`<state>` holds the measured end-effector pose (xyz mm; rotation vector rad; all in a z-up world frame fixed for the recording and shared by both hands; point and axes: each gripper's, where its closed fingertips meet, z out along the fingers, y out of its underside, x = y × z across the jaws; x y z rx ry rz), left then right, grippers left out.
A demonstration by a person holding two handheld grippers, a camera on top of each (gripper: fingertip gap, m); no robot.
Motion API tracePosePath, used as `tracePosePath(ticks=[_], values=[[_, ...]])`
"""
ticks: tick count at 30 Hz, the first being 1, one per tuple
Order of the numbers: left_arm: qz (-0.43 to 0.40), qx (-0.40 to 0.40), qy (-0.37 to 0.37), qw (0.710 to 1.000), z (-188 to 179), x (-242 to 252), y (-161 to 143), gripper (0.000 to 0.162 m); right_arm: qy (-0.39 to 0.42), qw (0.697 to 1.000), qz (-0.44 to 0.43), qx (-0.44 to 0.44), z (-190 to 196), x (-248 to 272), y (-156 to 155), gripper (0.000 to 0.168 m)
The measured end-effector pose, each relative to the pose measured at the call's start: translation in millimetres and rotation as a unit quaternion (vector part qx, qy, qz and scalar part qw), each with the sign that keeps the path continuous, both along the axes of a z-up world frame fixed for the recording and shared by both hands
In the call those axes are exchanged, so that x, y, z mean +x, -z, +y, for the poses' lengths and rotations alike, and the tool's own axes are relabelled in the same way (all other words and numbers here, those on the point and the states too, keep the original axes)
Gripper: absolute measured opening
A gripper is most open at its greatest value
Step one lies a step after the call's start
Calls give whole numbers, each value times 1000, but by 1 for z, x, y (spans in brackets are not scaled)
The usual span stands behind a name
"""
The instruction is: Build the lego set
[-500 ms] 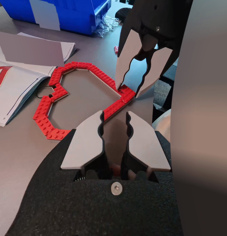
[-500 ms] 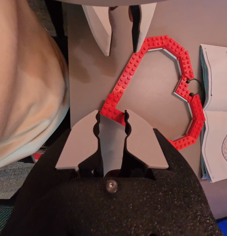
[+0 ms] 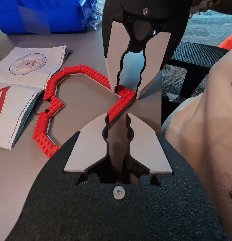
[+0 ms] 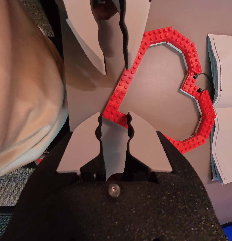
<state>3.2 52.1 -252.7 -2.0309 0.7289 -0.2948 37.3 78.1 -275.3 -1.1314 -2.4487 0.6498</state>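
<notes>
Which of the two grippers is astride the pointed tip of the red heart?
The right gripper: its open fingers straddle the tip of the red lego heart frame. The left gripper sits farther along one straight side.

Red heart-shaped lego frame (image 3: pixel 86 74) flat on table, hollow centre.
</notes>
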Motion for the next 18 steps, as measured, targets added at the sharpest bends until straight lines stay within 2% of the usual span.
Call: tracePosePath(ticks=[10, 18], values=[[28, 18, 19, 999, 9, 11, 0, 21, 10, 1000, 8, -10, 0, -2, 0, 37], [28, 22, 16, 999, 9, 11, 0, 21, 24, 999, 24, -16, 4, -5, -1, 46]])
